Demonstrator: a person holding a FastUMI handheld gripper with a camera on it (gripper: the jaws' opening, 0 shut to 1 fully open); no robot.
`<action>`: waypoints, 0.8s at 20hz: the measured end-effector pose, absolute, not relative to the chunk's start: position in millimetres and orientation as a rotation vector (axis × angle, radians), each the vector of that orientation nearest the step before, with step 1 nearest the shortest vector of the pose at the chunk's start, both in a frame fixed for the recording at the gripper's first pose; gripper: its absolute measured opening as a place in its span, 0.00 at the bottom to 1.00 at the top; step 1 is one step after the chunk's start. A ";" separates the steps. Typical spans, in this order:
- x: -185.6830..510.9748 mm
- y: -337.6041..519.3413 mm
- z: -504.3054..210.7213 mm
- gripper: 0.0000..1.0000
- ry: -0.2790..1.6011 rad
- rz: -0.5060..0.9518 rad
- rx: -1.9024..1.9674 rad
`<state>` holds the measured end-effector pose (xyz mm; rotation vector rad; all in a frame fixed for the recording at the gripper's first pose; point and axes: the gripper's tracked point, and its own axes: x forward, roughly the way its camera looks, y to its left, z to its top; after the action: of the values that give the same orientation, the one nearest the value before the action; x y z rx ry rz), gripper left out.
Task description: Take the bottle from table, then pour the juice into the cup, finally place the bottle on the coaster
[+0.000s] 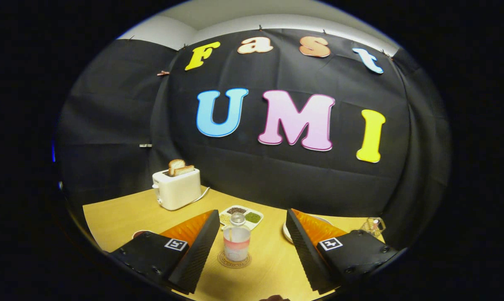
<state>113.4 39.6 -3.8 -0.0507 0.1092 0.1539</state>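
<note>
Bottle (236, 238) upright on coaster (234, 261), centre of tabletop (122, 213). Gripper (251, 251) wide open, holding nothing; fingers flank bottle, clear gap each side, no contact. Bottle looks mostly empty, thin pinkish band low down. Cup not identified with certainty; glass item (373, 227) far right of bottle, contents unclear. Toaster (176, 188) with bread behind-left of bottle; divided dish (240, 215) just behind it. Judgement: placement on coaster done; pour likely done, unconfirmed. Remaining: withdraw gripper.
</note>
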 end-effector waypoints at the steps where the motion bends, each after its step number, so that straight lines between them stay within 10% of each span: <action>1: 102.4 31.1 4.5 0.98 0.111 0.122 -0.043; 16: -45.5 -45.5 22.3 0.97 0.145 -0.149 -0.033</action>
<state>-45.5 -45.5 22.3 -0.0330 0.1450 -0.1491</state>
